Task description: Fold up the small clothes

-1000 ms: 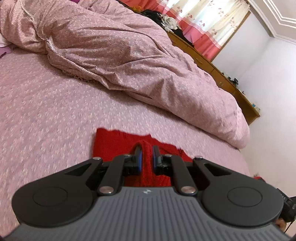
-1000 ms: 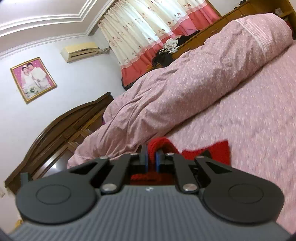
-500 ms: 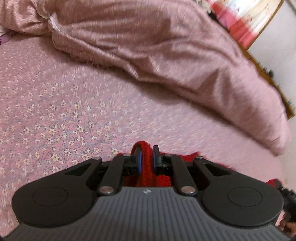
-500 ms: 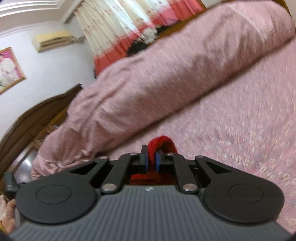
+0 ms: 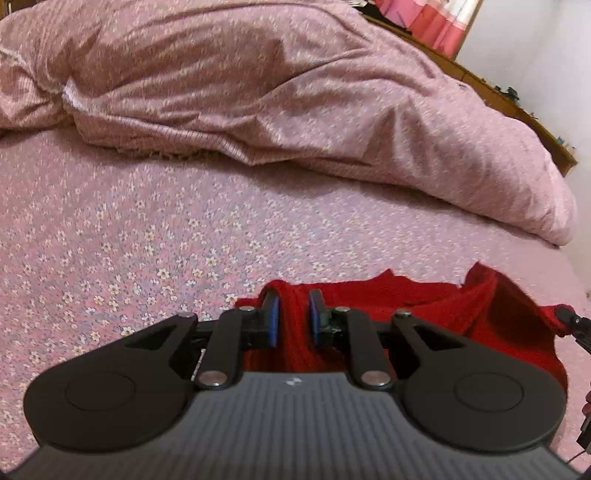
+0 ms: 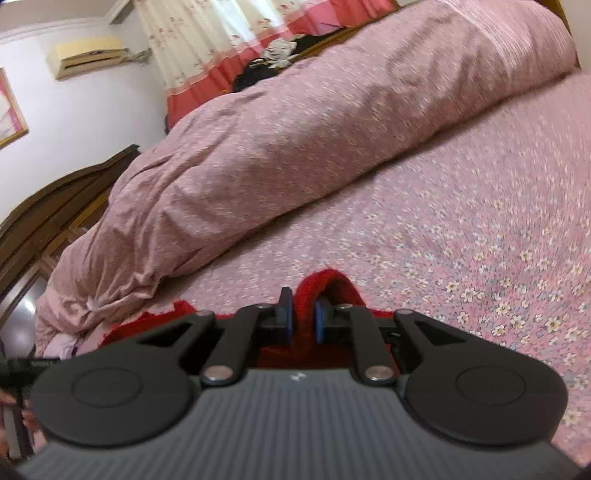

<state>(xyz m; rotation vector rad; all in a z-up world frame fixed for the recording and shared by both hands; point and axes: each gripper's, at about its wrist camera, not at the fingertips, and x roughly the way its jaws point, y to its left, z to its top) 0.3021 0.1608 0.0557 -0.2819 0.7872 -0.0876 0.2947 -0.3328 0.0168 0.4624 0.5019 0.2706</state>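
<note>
While a red knitted garment lies on the flowered bed sheet, the left gripper and right gripper each pinch a fold of it between nearly closed jaws.

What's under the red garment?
The red garment lies over the floral bedsheet, pinched by the left gripper and right gripper. Anything beneath it is hidden.

One red knit garment lies low in the frame on one flowered pink bedsheet. Two grippers hold it: the left gripper and the right gripper. One bunched pink duvet crosses the top. One air conditioner sits upper left, beside one curtain.
</note>
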